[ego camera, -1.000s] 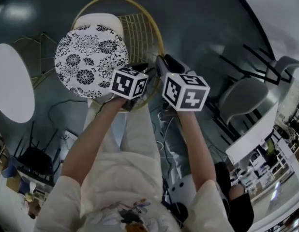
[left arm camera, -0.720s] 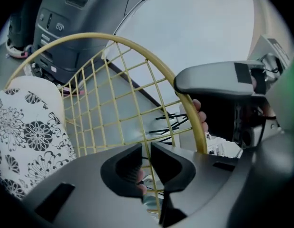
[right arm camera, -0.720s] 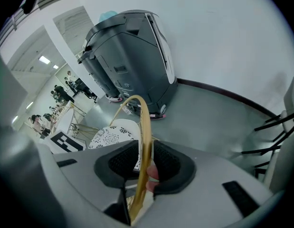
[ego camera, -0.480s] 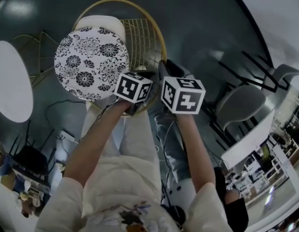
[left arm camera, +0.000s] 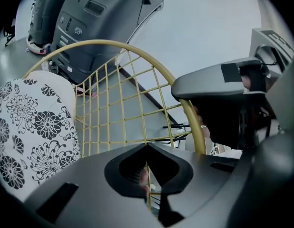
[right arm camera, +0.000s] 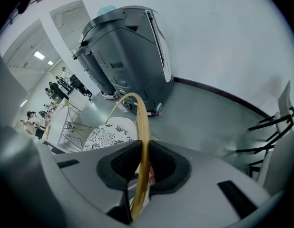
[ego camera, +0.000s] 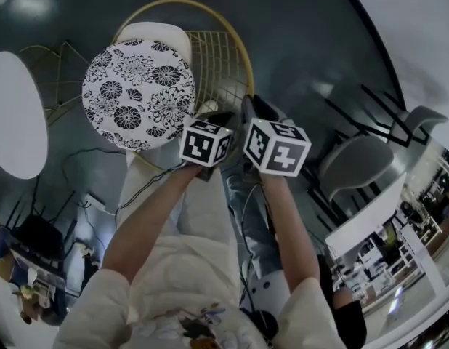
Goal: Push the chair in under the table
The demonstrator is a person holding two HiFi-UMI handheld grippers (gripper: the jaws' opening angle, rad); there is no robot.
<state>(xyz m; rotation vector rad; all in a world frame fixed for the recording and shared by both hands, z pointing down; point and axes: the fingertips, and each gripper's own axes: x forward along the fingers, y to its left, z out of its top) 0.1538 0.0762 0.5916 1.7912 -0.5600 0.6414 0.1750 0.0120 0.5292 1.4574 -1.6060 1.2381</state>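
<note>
**Left jaws close on the chair's wire back**

Closing down over the last moment, the left gripper [ego camera: 212, 118] [left arm camera: 147, 174] now has its jaws pinched together on one thin gold wire [left arm camera: 148, 161] of the chair's back. Neither hand has shifted much, and the chair [ego camera: 235, 42] stands where it did before.

Nearest me, the person's two arms [ego camera: 148, 220] reach forward and down, side by side. The right gripper [ego camera: 248, 106] [right arm camera: 143, 167] sits just beside the left one, its jaws narrow and clamped on the thick gold rim [right arm camera: 145, 127] of the same back.

Past the grippers, the round black-and-white flowered cushion [ego camera: 137, 93] lies on the seat. The chair stands near the white table [ego camera: 17, 126] but apart from it, with the seat out in the open on the dark floor [ego camera: 304, 42]. Farther off, a big grey machine [right arm camera: 128, 46] stands against the pale wall.
</note>
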